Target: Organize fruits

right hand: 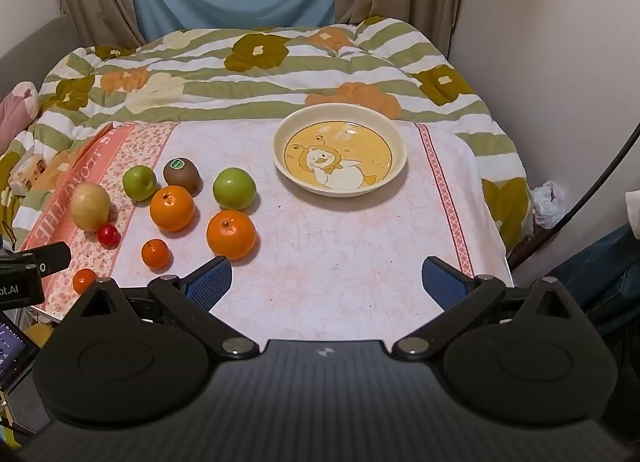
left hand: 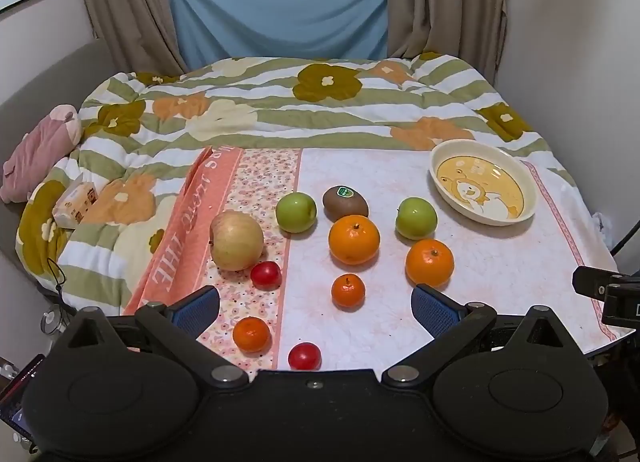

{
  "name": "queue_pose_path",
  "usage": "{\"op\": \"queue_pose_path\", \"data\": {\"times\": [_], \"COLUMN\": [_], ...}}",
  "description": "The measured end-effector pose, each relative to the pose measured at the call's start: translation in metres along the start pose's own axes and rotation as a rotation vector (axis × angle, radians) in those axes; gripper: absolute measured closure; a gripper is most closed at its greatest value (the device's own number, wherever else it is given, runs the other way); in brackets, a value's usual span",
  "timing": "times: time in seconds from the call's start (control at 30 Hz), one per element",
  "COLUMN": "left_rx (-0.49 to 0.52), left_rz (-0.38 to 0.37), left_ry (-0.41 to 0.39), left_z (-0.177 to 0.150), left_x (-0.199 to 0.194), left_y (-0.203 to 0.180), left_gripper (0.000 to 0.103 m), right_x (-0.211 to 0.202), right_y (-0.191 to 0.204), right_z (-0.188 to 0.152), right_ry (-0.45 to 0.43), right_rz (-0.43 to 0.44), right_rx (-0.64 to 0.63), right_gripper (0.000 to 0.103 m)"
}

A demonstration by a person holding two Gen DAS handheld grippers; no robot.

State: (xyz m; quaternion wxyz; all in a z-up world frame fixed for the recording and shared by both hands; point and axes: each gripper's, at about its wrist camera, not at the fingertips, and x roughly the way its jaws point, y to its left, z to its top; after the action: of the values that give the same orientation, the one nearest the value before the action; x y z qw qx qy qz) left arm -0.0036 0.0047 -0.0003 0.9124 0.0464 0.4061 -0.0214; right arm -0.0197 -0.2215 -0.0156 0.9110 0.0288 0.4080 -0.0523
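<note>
Fruit lies loose on a pink cloth-covered table [left hand: 500, 262]: a yellow apple [left hand: 236, 240], two green apples [left hand: 296, 212] [left hand: 416, 218], a kiwi [left hand: 345, 203], two large oranges [left hand: 354, 239] [left hand: 430, 263], two small mandarins [left hand: 348, 291] [left hand: 251, 334] and two red tomatoes [left hand: 266, 275] [left hand: 304, 356]. An empty cream plate [right hand: 340, 118] with a duck picture sits at the far right. My left gripper [left hand: 316, 308] hovers open over the near fruit. My right gripper [right hand: 327, 282] is open above bare cloth, a large orange [right hand: 231, 234] just beyond its left finger.
A flowered quilt [left hand: 280, 102] covers the bed behind the table. A tissue pack [left hand: 76, 204] and a pink plush [left hand: 40, 150] lie at the left. Walls close in on the right. A phone screen [right hand: 10, 354] shows at the lower left.
</note>
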Motion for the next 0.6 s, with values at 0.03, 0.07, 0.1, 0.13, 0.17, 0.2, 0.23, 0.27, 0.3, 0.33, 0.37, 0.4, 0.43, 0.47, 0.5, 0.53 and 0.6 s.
{"op": "queue_pose_path", "data": {"times": [0.03, 0.07, 0.1, 0.13, 0.17, 0.2, 0.23, 0.27, 0.3, 0.33, 0.37, 0.4, 0.43, 0.47, 0.5, 0.53, 0.6], "left_rx": [-0.001, -0.002, -0.005, -0.006, -0.006, -0.007, -0.006, -0.007, -0.008, -0.009, -0.008, -0.007, -0.006, -0.005, -0.004, -0.003, -0.001], "left_rz": [0.000, 0.001, 0.002, 0.003, 0.004, 0.004, 0.002, 0.002, 0.004, 0.004, 0.005, 0.006, 0.007, 0.008, 0.008, 0.008, 0.008], "left_ry": [-0.001, -0.001, 0.002, 0.002, 0.001, 0.001, 0.002, 0.002, 0.001, 0.000, -0.001, -0.002, -0.003, -0.004, -0.005, -0.006, -0.006], "left_z": [-0.0005, -0.0004, 0.0037, 0.0035, 0.0035, 0.0034, 0.0036, 0.0034, 0.0034, 0.0028, 0.0028, 0.0026, 0.0028, 0.0028, 0.0030, 0.0028, 0.0025], "left_x": [-0.0003, -0.0004, 0.0023, 0.0022, 0.0022, 0.0021, 0.0022, 0.0021, 0.0019, 0.0019, 0.0017, 0.0016, 0.0009, 0.0004, 0.0002, -0.0001, 0.0002], "left_y": [-0.0003, -0.0004, 0.0019, 0.0024, 0.0024, 0.0023, 0.0029, 0.0030, 0.0030, 0.0039, 0.0038, 0.0037, 0.0034, 0.0032, 0.0028, 0.0027, 0.0023], "left_gripper": [0.000, 0.000, 0.000, 0.000, 0.000, 0.000, 0.000, 0.000, 0.000, 0.000, 0.000, 0.000, 0.000, 0.000, 0.000, 0.000, 0.000], "right_x": [0.0014, 0.0013, 0.0016, 0.0021, 0.0026, 0.0042, 0.0048, 0.0042, 0.0032, 0.0018, 0.0013, 0.0012, 0.0013, 0.0024, 0.0022, 0.0021, 0.0019], "right_y": [0.0029, 0.0030, 0.0023, 0.0018, 0.0012, 0.0013, 0.0016, 0.0022, 0.0020, 0.0025, 0.0027, 0.0030, 0.0032, 0.0032, 0.0036, 0.0038, 0.0037], "right_z": [-0.0010, -0.0009, -0.0010, -0.0011, -0.0012, -0.0020, -0.0030, -0.0025, -0.0021, -0.0013, -0.0015, -0.0015, -0.0014, -0.0020, -0.0020, -0.0019, -0.0020], "right_ry": [0.003, 0.003, 0.003, 0.003, 0.004, 0.005, 0.005, 0.005, 0.007, 0.007, 0.007, 0.006, 0.006, 0.006, 0.006, 0.006, 0.006], "right_rz": [-0.006, -0.006, -0.006, -0.005, -0.005, -0.004, -0.003, -0.003, -0.003, -0.002, -0.001, -0.002, -0.002, -0.001, -0.002, -0.003, -0.002], "right_rx": [0.000, 0.000, 0.000, 0.000, 0.000, -0.001, -0.002, -0.004, -0.005, -0.006, -0.007, -0.006, -0.005, -0.004, -0.004, -0.005, -0.005], "right_gripper": [0.000, 0.000, 0.000, 0.000, 0.000, 0.000, 0.000, 0.000, 0.000, 0.000, 0.000, 0.000, 0.000, 0.000, 0.000, 0.000, 0.000]}}
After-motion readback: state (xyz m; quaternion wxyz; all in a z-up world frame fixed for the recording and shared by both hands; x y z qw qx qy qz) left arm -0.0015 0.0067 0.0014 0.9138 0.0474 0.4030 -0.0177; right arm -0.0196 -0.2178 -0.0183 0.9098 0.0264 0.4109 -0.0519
